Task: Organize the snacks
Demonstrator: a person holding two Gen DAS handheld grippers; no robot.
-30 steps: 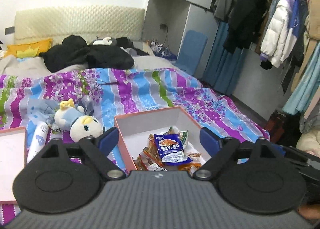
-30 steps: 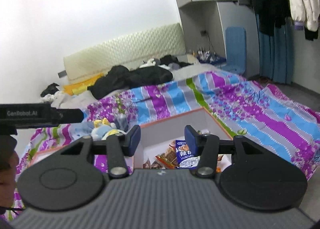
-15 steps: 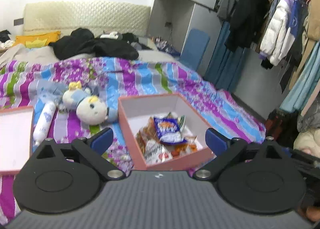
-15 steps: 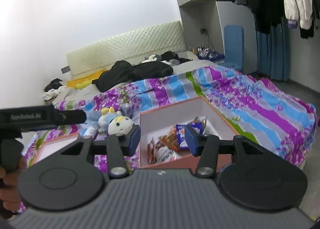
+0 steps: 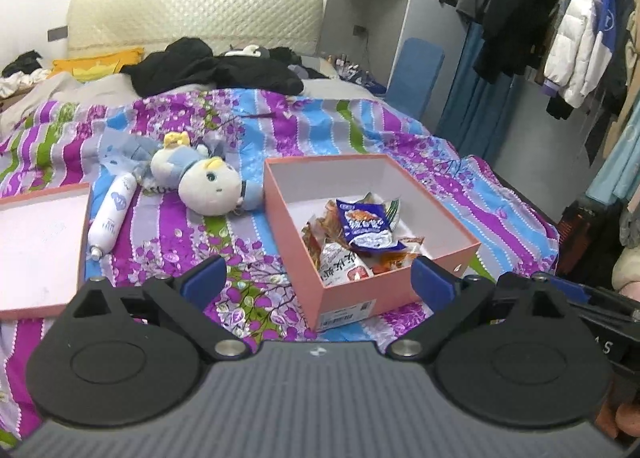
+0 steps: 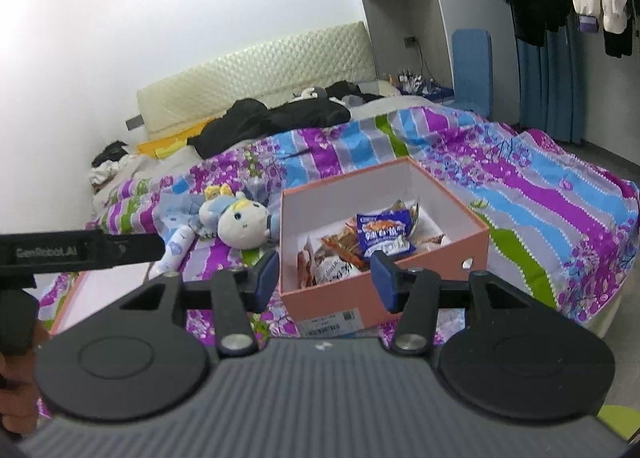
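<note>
Bedspread (image 5: 360, 130), snack box (image 5: 400, 290) — left-view lid (image 5: 40, 242)

Even, soft indoor light fills both views, with no hard shadows. The white wall (image 6: 200, 38) behind the headboard (image 5: 192, 22) is overexposed, nearly blown out. Fisheye distortion bends the wardrobe (image 5: 384, 6) beside the headboard and curves the frame edges. The right wrist view is slightly softer, faintly blurred throughout.

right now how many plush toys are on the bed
2 that I can tell. One plush doll lies on the striped blanket just left of the pink box. A smaller black-and-white one sits among the dark clothes near the headboard. Others may be hidden.
</note>
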